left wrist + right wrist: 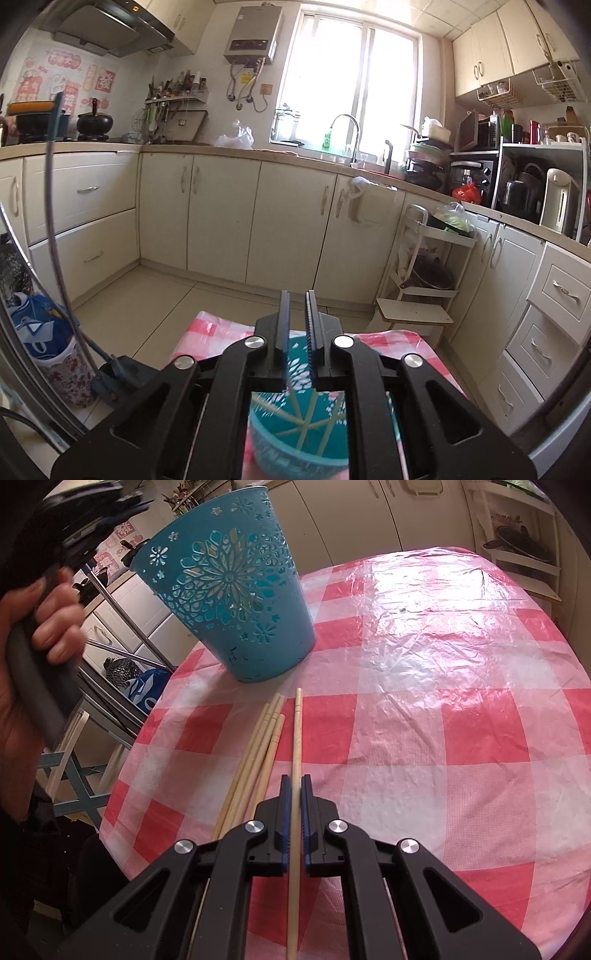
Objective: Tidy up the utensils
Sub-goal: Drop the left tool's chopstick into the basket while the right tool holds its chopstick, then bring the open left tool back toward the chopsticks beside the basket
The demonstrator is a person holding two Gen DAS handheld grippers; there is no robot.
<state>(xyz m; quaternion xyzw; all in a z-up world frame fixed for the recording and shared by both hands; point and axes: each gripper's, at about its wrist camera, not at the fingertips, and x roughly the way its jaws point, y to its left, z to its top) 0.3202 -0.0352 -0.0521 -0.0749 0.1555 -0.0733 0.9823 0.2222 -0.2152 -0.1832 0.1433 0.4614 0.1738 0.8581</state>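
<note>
A: From the left wrist view, the left gripper [297,325] hangs right over the blue holder [295,439], pointing out level at the kitchen cabinets [221,214]. Its jaws sit close with a narrow gap and nothing between them. A few chopsticks [306,421] lean inside the holder, so I'd guess some are already sorted

B: And the right wrist view?

A: The right gripper [295,805] is low over the tabletop [424,701], jaws pinching a single chopstick [296,738] along its length, tip aimed at the holder [229,590]. Beside it, touching each other, lie the loose chopsticks [258,753] waiting their turn

B: Why one at a time?

A: Probably because a thin stick is easier to control alone. The holder stands just beyond the bundle, near the tabletop's edge. A hand [40,635] grips the other tool's handle, raised up at the left, seemingly out of the way
</note>
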